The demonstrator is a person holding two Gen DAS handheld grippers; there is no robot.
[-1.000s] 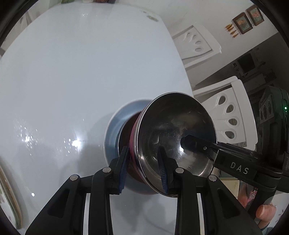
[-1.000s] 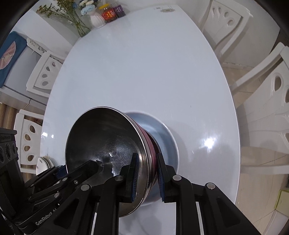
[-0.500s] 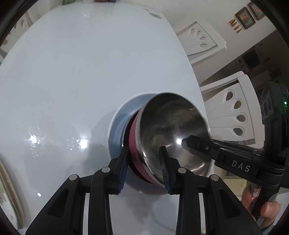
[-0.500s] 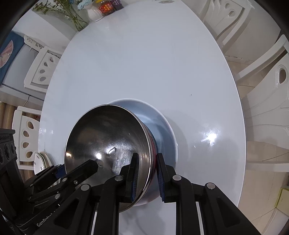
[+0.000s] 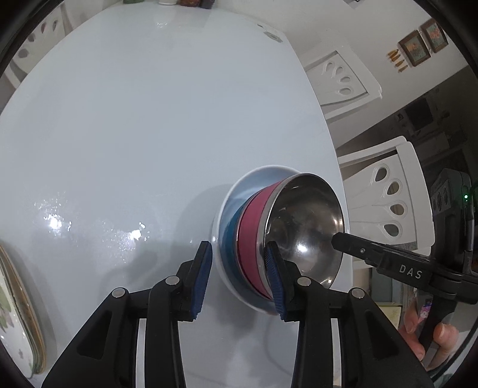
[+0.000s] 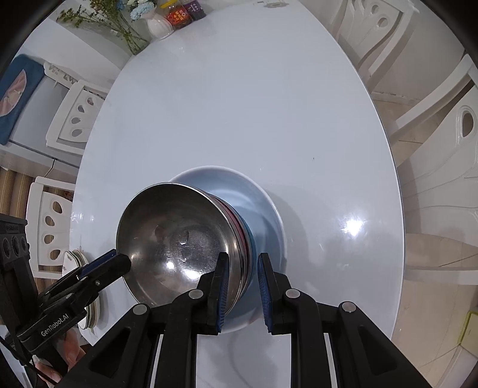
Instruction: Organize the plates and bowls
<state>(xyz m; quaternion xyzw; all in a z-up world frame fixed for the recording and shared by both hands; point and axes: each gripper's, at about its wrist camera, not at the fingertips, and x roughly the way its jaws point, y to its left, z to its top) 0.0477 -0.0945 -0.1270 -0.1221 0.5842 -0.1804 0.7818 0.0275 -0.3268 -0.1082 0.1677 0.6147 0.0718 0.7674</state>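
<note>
A steel bowl (image 5: 301, 226) (image 6: 176, 241) is nested in a red bowl (image 5: 252, 238) and a teal bowl (image 5: 228, 235), all in a pale blue dish (image 5: 236, 194) (image 6: 257, 203) on the white table (image 5: 134, 119). My left gripper (image 5: 239, 268) straddles the stack's left rim, jaws open with gaps. My right gripper (image 6: 240, 289) straddles the right rim, jaws open, outer pad apart from the bowls. Each gripper's finger shows in the other view.
A stack of floral plates (image 5: 18, 313) (image 6: 86, 286) lies at the table's left edge. White chairs (image 5: 385, 203) (image 6: 442, 155) ring the table. A vase with flowers and jars (image 6: 167, 18) stand at the far end.
Both grippers have opened their jaws around the rim and pulled back. The bowl stack has come down into the pale blue dish on the table and looks smaller in both views.
</note>
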